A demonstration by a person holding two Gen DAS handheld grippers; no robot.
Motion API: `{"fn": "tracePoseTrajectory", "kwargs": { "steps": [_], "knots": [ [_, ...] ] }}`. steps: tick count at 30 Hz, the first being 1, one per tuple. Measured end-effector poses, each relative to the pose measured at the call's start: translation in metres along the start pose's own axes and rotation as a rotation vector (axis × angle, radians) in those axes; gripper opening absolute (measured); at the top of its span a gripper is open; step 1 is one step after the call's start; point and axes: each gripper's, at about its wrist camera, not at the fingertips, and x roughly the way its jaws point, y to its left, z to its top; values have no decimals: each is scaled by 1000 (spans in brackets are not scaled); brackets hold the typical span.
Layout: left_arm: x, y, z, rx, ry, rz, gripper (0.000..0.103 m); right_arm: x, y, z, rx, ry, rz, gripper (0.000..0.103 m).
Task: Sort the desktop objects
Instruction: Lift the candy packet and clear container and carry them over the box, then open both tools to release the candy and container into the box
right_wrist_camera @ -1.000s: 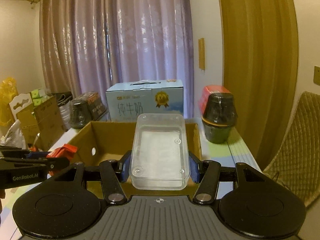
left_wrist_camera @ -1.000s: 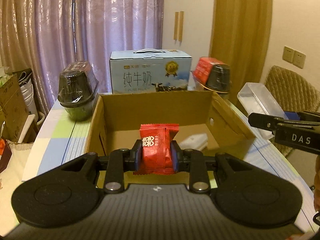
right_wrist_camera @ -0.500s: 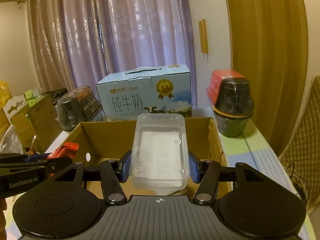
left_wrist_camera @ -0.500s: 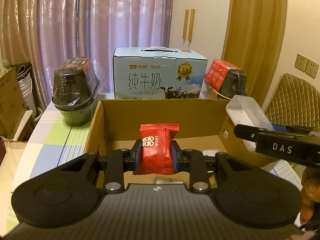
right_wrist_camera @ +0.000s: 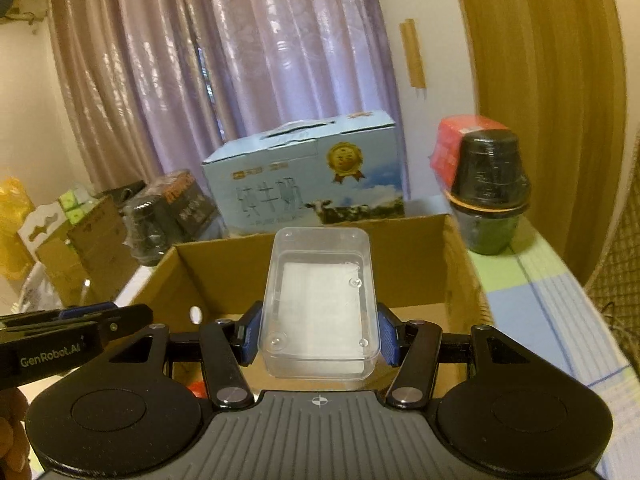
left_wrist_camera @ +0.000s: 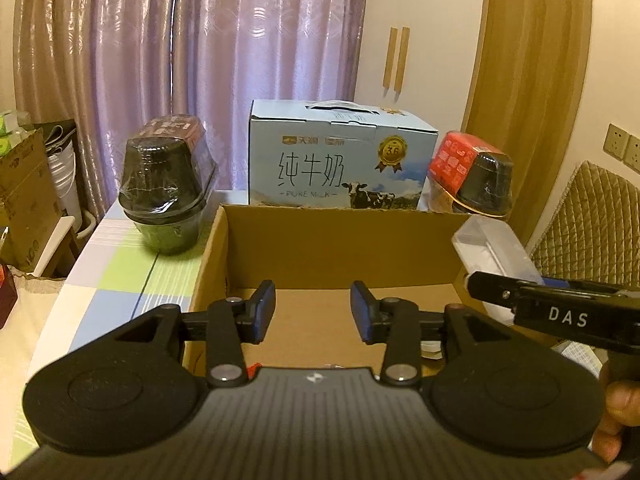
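Gone from between my left jaws is the red packet I pinched half a second ago; only a red sliver shows low in the box, just under my left finger, and I cannot tell whether that is the packet.

From my left wrist, my left gripper stands spread and empty above the box's open top. Ahead of the jaws, beyond the box's far wall, sits a milk carton, with a dark pot to the left of it and a red-capped pot to the right. My right gripper comes in from the right, the clear tub sticking out ahead of it over the box's right wall.

From my right wrist, my right gripper pinches the clear tub by its sides, holding it above the box. My left gripper lies to the left of the jaws. A red scrap peeks out below my left finger. The milk carton stands ahead, past the box.
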Motion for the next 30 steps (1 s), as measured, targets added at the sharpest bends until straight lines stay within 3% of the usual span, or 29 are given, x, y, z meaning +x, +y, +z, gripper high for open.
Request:
{"fn": "tracePoseTrajectory", "kwargs": {
  "steps": [2,3,16,30],
  "knots": [
    [-2,2,0,-3,-6,4,38,0,2,-1,-8,-15,11,67],
    [-3,3,0,-4,-7,6,39,-2,3,0,-8,-25,11,68],
    [-13,9,-2,8,-1,17,45,-15,-7,2,25,-76,-26,69],
    [-30,16,-5,32,-4,48,48,-30,1,-2,-4,-103,-9,69]
  ]
}}
